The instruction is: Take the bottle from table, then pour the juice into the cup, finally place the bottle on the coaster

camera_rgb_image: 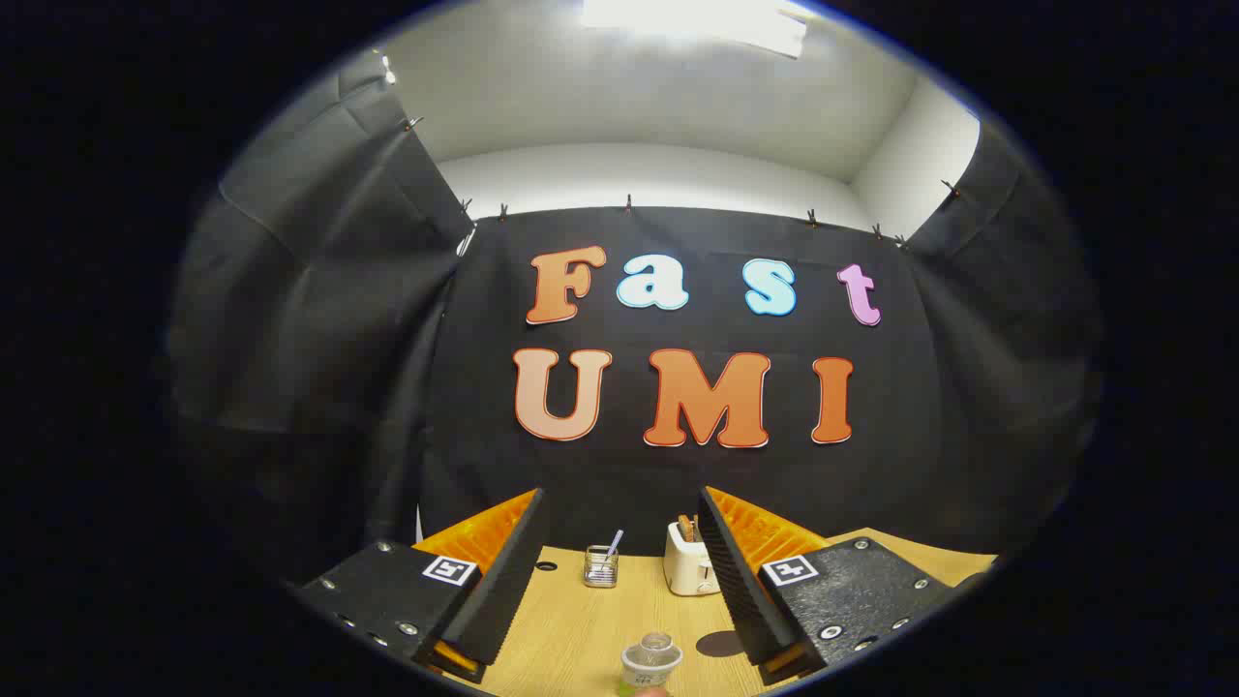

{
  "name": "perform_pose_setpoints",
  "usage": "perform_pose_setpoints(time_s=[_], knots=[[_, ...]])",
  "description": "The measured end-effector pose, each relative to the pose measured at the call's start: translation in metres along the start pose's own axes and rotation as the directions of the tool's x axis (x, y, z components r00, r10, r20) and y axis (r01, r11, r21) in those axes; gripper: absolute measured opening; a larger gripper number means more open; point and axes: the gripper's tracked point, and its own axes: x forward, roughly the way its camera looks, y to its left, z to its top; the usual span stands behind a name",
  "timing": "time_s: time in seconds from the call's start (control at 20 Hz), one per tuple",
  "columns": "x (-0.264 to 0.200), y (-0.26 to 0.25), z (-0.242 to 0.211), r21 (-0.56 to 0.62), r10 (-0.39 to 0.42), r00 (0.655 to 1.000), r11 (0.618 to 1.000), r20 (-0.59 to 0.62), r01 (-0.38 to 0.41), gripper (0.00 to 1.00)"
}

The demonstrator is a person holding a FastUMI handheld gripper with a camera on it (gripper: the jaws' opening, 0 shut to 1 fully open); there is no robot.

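Bottle point(650, 662) stands uncapped between the released tongs point(619, 571); cup point(601, 566) at 12 o'clock on the bench point(571, 629). Risk: an off-centre clench could tip it, spilling juice.

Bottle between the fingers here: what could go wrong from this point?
1. The hand-held gripper is open, its fingers wide of the bottle; closing off-centre could tip it.
2. The bottle looks uncapped, so a knock might spill juice on the table.
3. The toaster stands close by one finger, just left of it, and the glass with a straw stands beyond; a swing forward could clip either.
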Motion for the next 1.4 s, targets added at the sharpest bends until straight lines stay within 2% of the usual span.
perform_pose_setpoints(time_s=[0.45,0.85,1.0,1.15,1.4], knots=[[0.004,-0.016,-0.011,-0.036,-0.033,0.999,0.999,-0.042,0.032,0.92],[0.003,-0.015,-0.020,0.011,-0.041,0.999,0.999,-0.012,0.041,0.92],[0.006,-0.017,-0.037,0.047,-0.038,0.999,0.998,0.000,0.038,0.92],[0.006,-0.014,-0.052,0.093,0.002,1.000,0.996,0.022,-0.004,0.92],[0.003,-0.027,-0.107,0.024,-0.068,0.996,0.997,-0.058,0.070,0.93]])
